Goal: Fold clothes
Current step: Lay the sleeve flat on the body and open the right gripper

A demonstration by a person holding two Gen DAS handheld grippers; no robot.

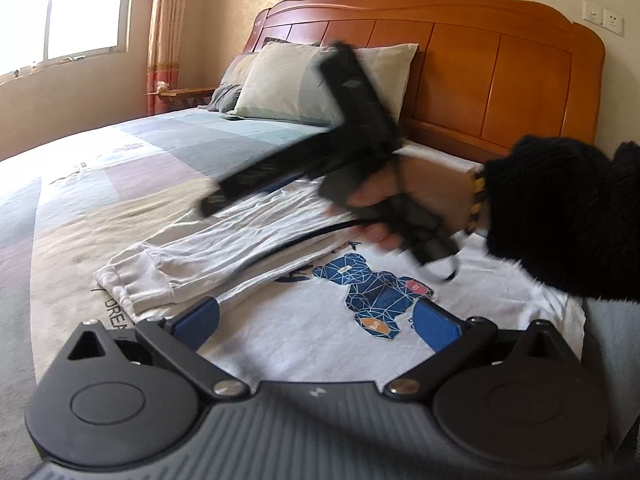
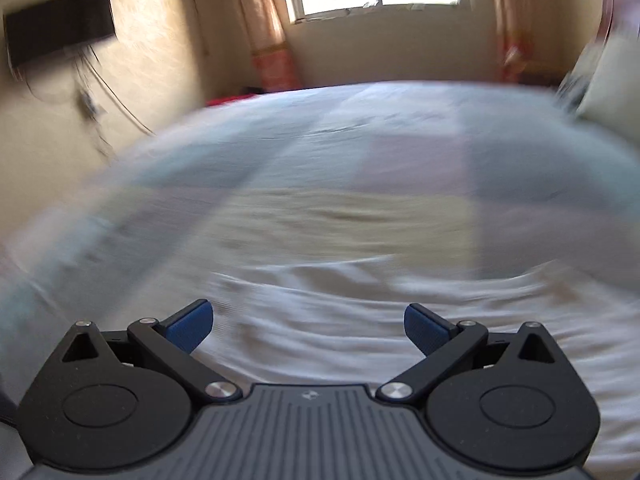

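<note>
Sweatshirt (image 1: pixel 320 332) beneath left hand-held gripper (image 1: pixel 316 322)

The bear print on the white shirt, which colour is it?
Mainly blue bear print, with small orange and pink patches; the left wrist view shows it best.

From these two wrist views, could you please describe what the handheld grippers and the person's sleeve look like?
Both devices share one build: the left gripper and right gripper have blue ribbed pads on black linkage arms with silver pivot screws, round black housings and a grooved grey body bearing a small logo. The hand grips a dark pistol-style handle trailing a black cable. It wears a fuzzy black sleeve and a yellow-and-black wristband.
</note>
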